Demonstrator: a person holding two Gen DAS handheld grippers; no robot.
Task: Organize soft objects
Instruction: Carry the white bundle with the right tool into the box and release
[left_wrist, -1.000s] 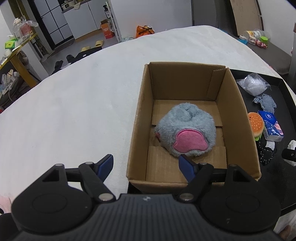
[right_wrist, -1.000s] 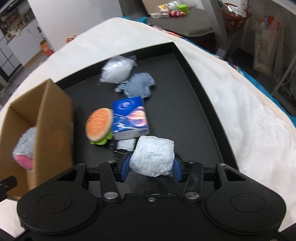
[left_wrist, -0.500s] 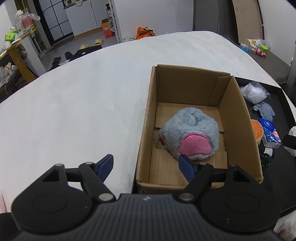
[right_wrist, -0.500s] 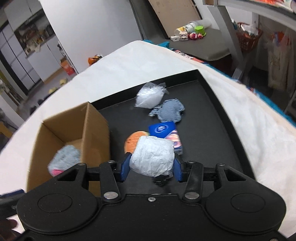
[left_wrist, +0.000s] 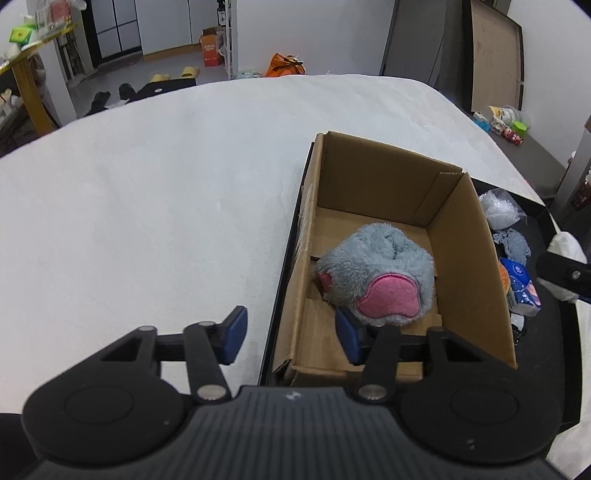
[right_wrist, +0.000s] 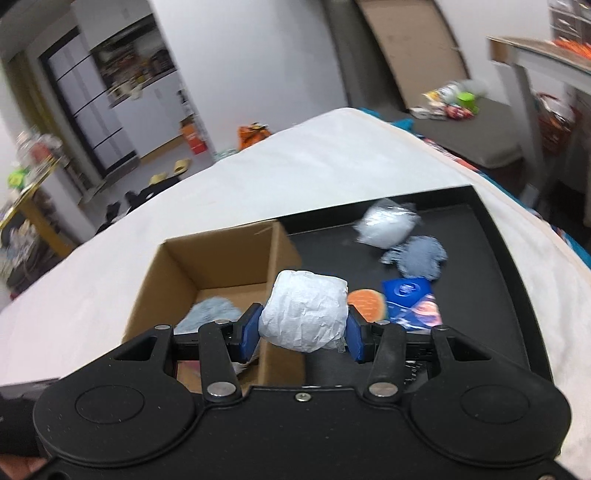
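Since the earlier frame the right tongs (right_wrist: 300, 334) have lifted away from the black tray (right_wrist: 491, 236) and swung toward the cardboard box (right_wrist: 221, 254), while the left tongs (left_wrist: 291, 334) have shifted so the box sits further to their right. The right tongs point steeply down, clenched on a white crumpled bundle (right_wrist: 304, 312) pressed between both blue pads, which hangs over the box's right wall. The left tongs also tilt downward, their jaws closing; nothing is pinched, though the box's left wall stands between the 2 fingers, 1 over the bed (left_wrist: 147, 184) and 1 inside the box just beside the grey plush toy (left_wrist: 375, 273). That toy, with its pink patch, lies on the box floor. The box stands in the tray's left end. On the tray to its right lie a clear bag of white stuffing (right_wrist: 384, 225), a grey fuzzy cloth (right_wrist: 417, 256), a burger-shaped toy (right_wrist: 367, 303) and a blue tissue pack (right_wrist: 410, 297).
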